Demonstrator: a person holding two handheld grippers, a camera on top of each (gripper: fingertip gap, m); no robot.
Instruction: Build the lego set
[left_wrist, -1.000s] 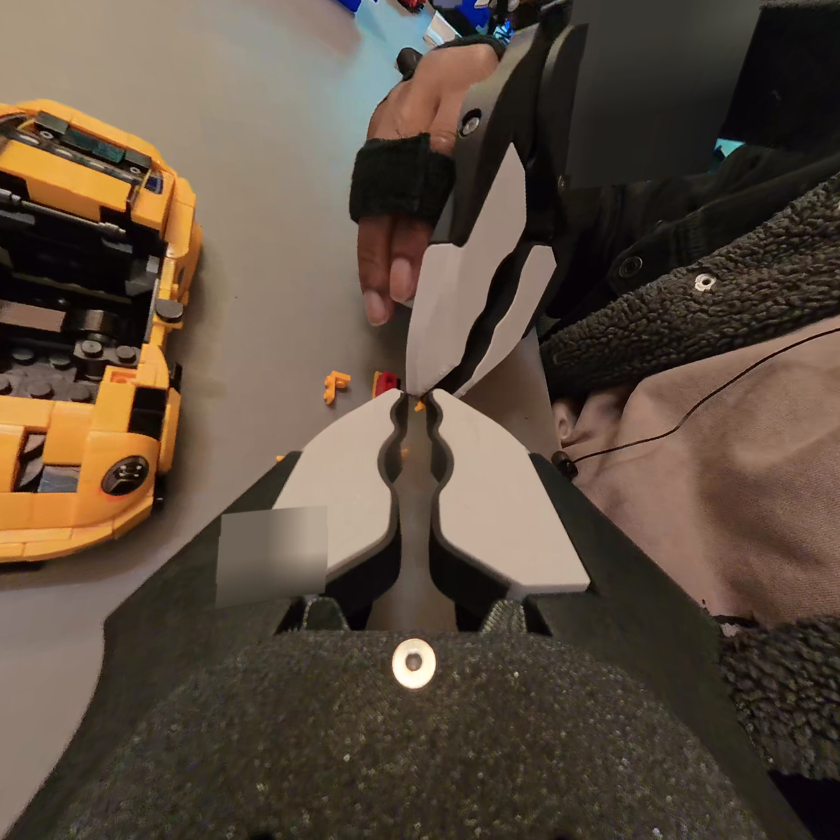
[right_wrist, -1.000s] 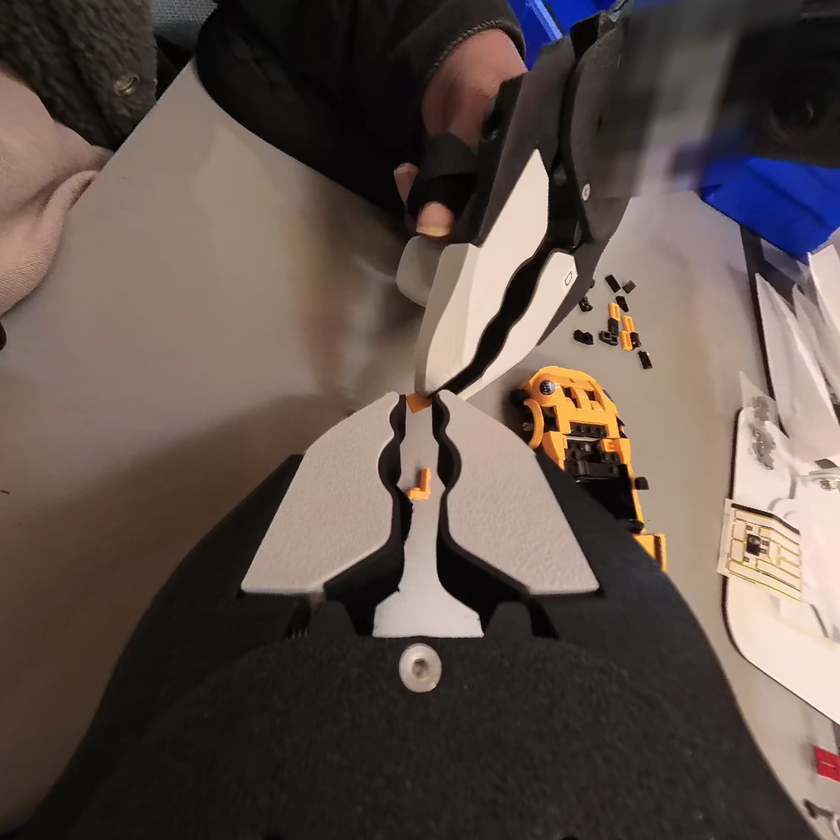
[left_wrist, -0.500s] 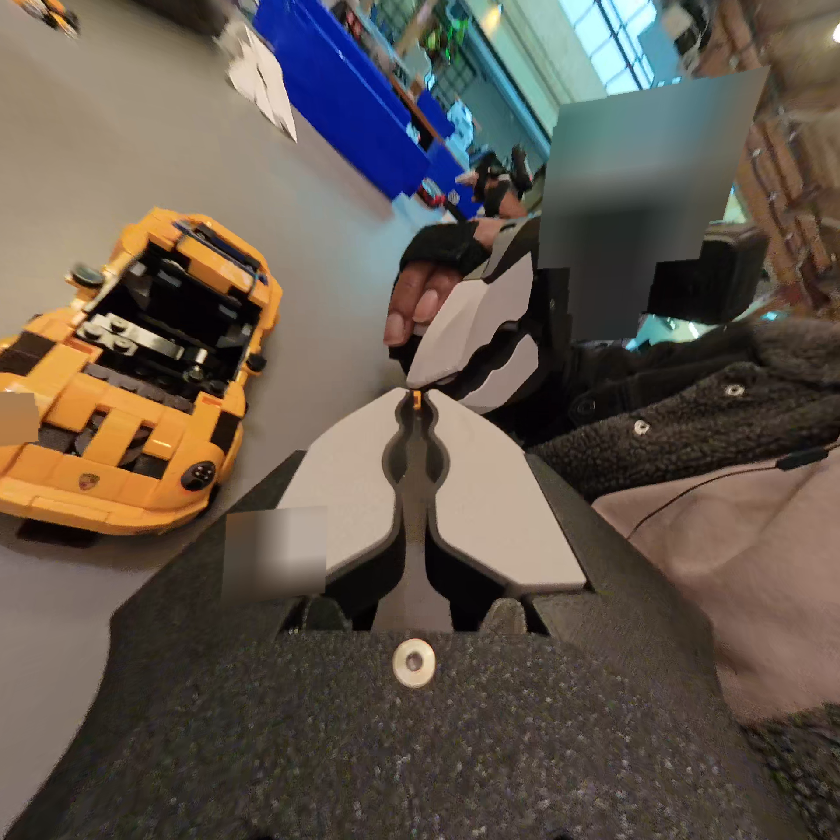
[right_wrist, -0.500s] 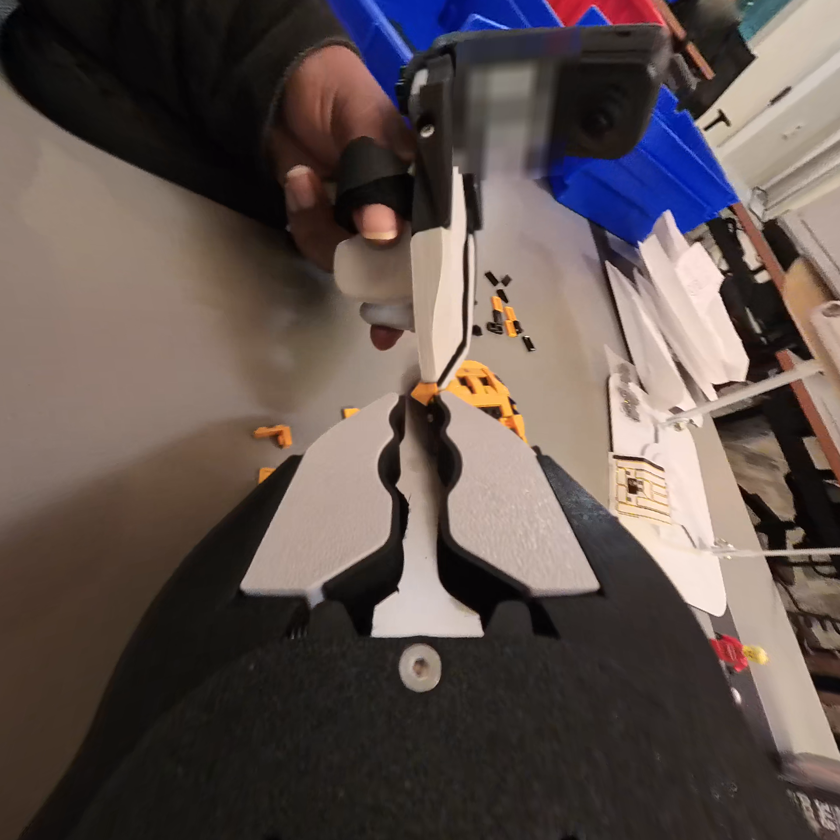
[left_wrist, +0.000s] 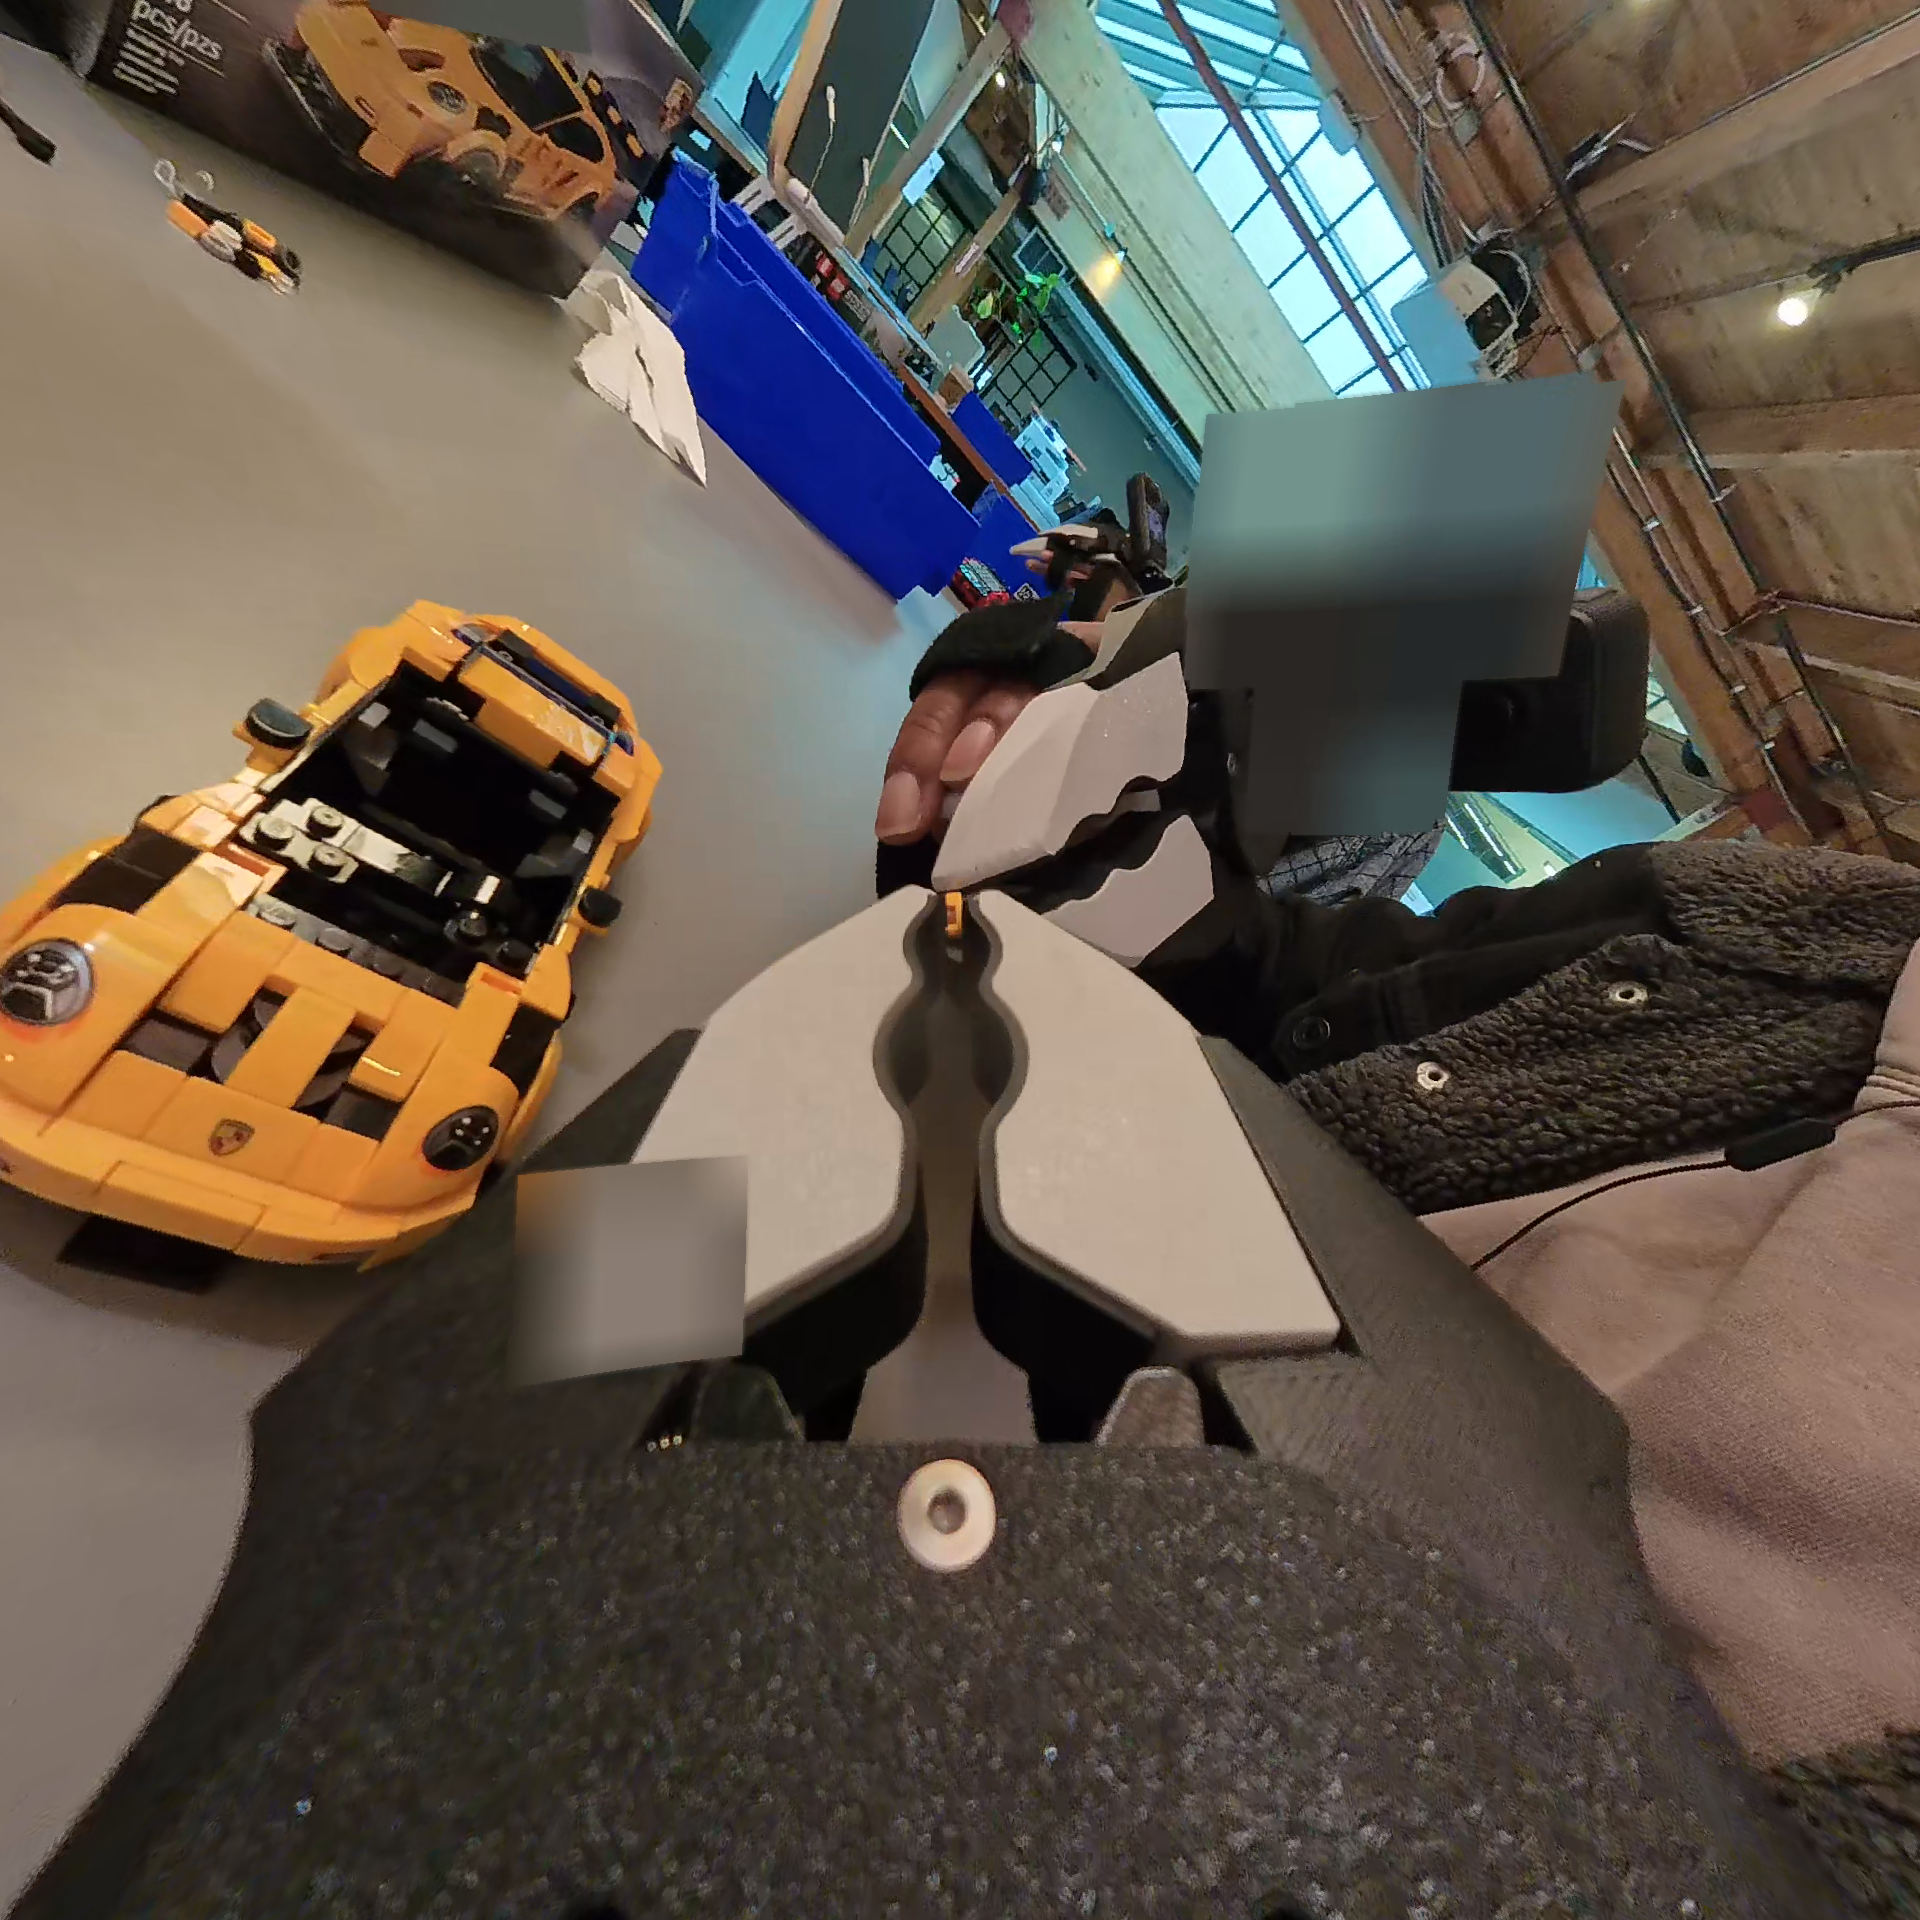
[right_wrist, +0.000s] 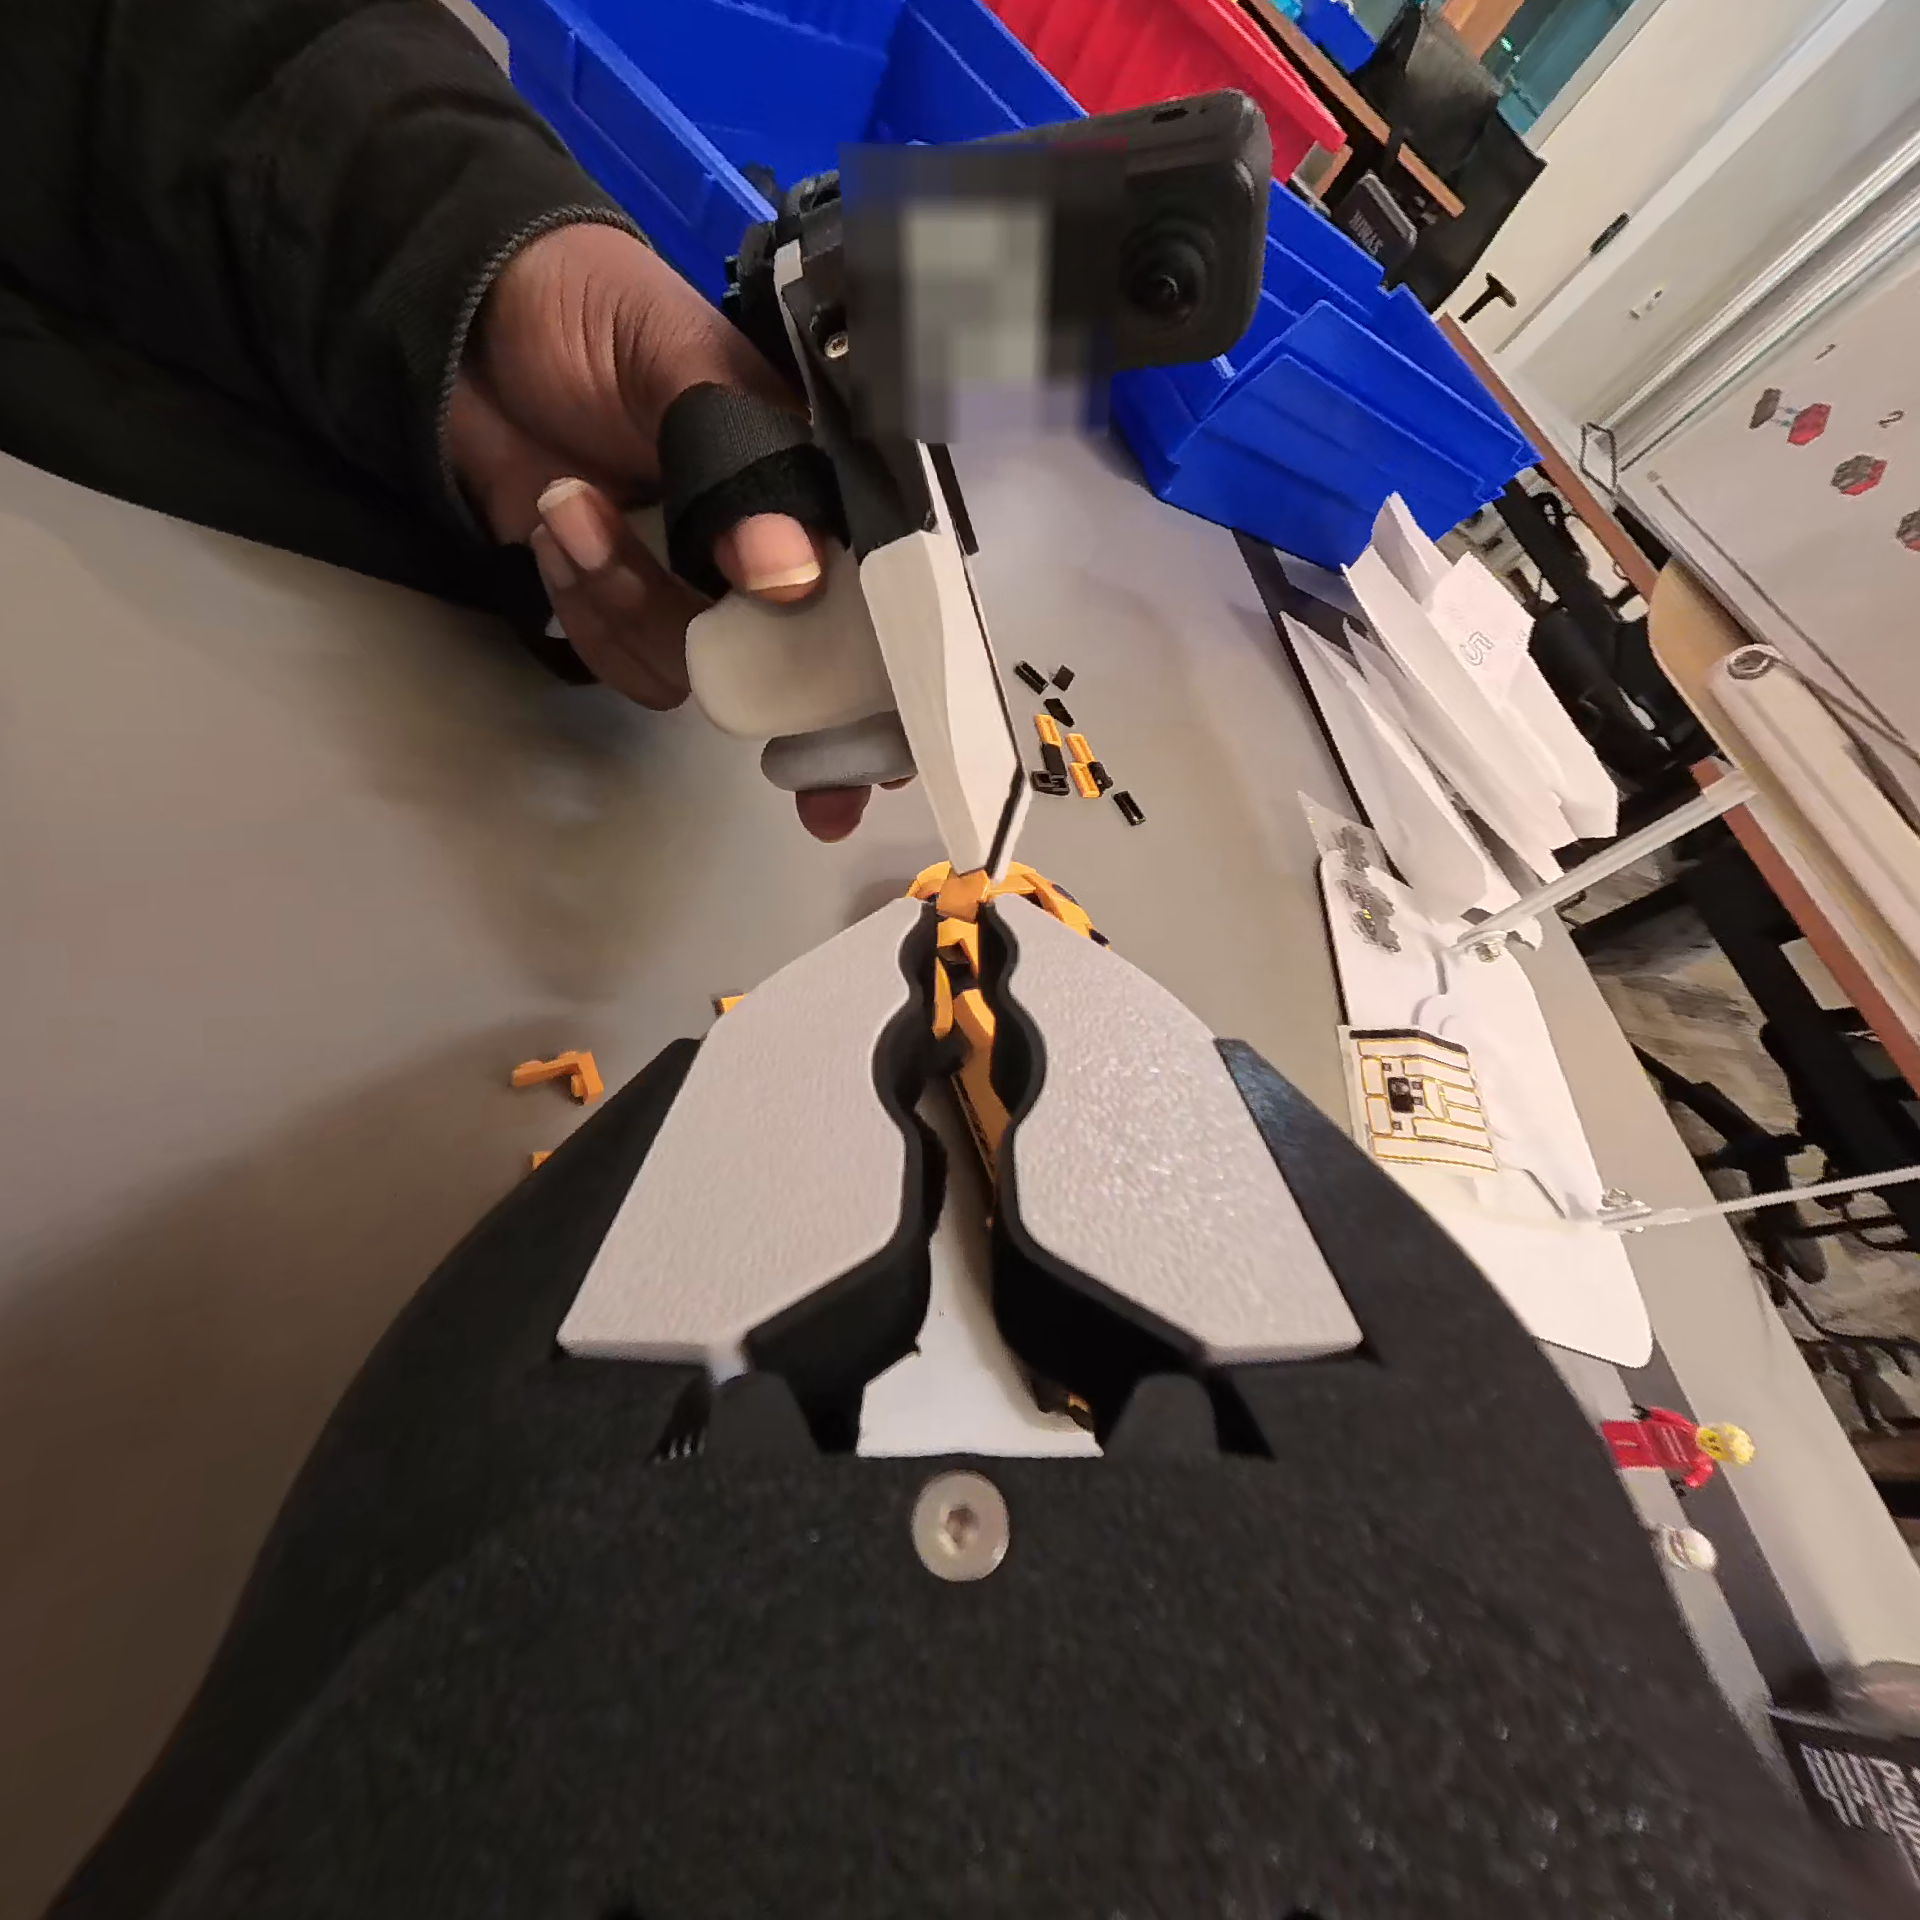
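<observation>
Orange studded brick (left_wrist: 952, 918) is pinched between both grey textured grippers, left gripper (left_wrist: 948, 906) and right gripper (right_wrist: 958, 902); printed car box (left_wrist: 395, 114) noted.

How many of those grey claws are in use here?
2. The left claw and the right claw meet tip to tip above the grey table, with a small orange brick pinched at their tips. None looks hidden.
</observation>
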